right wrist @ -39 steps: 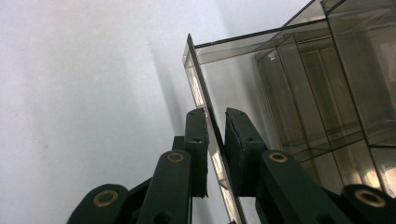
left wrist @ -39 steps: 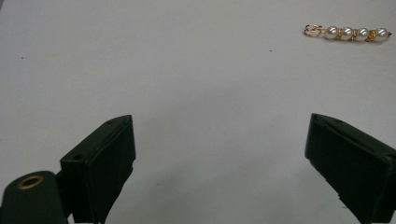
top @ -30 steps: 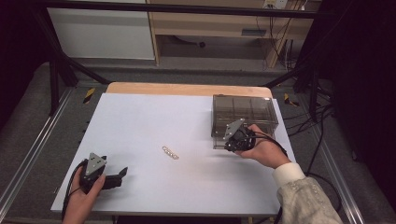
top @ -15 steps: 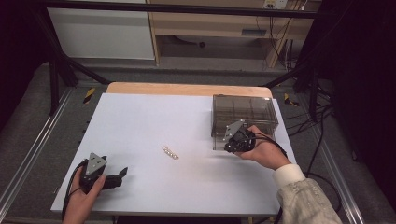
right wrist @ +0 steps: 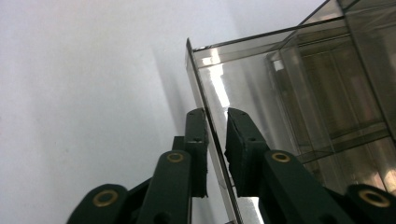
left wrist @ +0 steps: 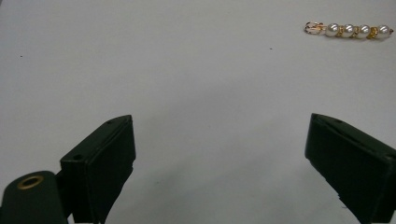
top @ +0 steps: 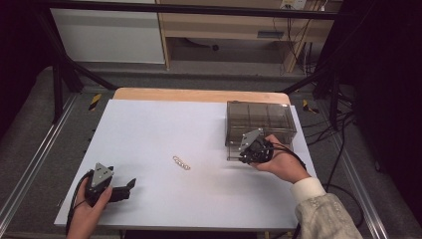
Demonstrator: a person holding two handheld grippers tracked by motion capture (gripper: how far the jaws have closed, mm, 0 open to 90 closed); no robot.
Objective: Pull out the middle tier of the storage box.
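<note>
My left hand-held gripper point(top: 130, 185) is resting low on the near left part of the white table point(top: 164, 129), my hand wrapping its body, jaws pointing toward the table's middle. Its jaws are standing wide apart with nothing between them, bare table showing in the gap in the left gripper view point(left wrist: 219, 163). Ahead of it and off to its right, well apart, a short pearl-and-gold hair clip point(left wrist: 348, 31) is lying flat on the table; in the high view the clip point(top: 181, 163) is sitting roughly midway between my two hand-held grippers, touching neither.

My right hand-held gripper point(top: 245, 158) is sitting at the near left corner of the smoky clear plastic box point(top: 263, 117), which is standing on the far right part of the table, its inside divided into compartments. In the right gripper view the box's thin front wall point(right wrist: 210, 135) is running up between my jaws point(right wrist: 215, 119): one jaw is outside the box, the other inside. The jaws are nearly closed but have just been opening a little; the outer pad is looking right against the wall, the inner pad is showing a slim gap, so the grip is looking loosened rather than clamped. The box point(right wrist: 322, 93) is stretching away to the gripper's right, sitting flat on the table.
</note>
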